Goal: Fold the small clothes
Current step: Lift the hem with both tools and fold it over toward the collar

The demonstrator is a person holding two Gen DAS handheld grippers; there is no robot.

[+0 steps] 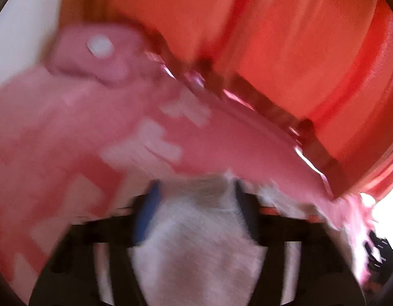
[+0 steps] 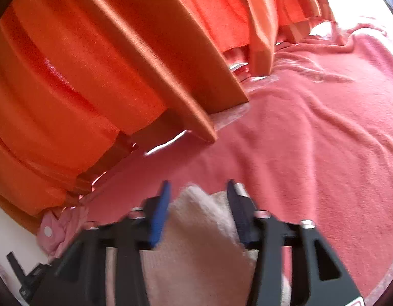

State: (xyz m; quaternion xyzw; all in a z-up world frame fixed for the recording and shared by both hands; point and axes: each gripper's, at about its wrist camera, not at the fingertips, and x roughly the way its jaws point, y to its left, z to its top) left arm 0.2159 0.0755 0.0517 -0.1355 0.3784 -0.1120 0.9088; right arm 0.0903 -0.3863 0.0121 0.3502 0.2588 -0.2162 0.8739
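1. An orange curtain (image 2: 99, 58) hangs in deep folds behind a surface spread with a pink blanket (image 2: 311, 140), which lies creased and runs right up to the curtain's hem.
2. The right gripper (image 2: 197, 204) points down toward the blanket, its two fingers standing apart, one blue-faced and one dark.
3. A small white garment (image 2: 196, 242) of soft, towel-like cloth sits between those fingers, its upper edge reaching nearly to the tips; I cannot tell whether the pads press on it.
4. At the lower left of the right wrist view, a pink garment (image 2: 56, 229) with a white snap button lies at the blanket's edge, just under the curtain.
5. The left wrist view is heavily blurred. The left gripper (image 1: 195, 204) shows its fingers spread, with white cloth between them that looks like the same garment.
6. Beyond it lies pink fabric with pale printed shapes and a white snap, against the curtain's bottom edge.
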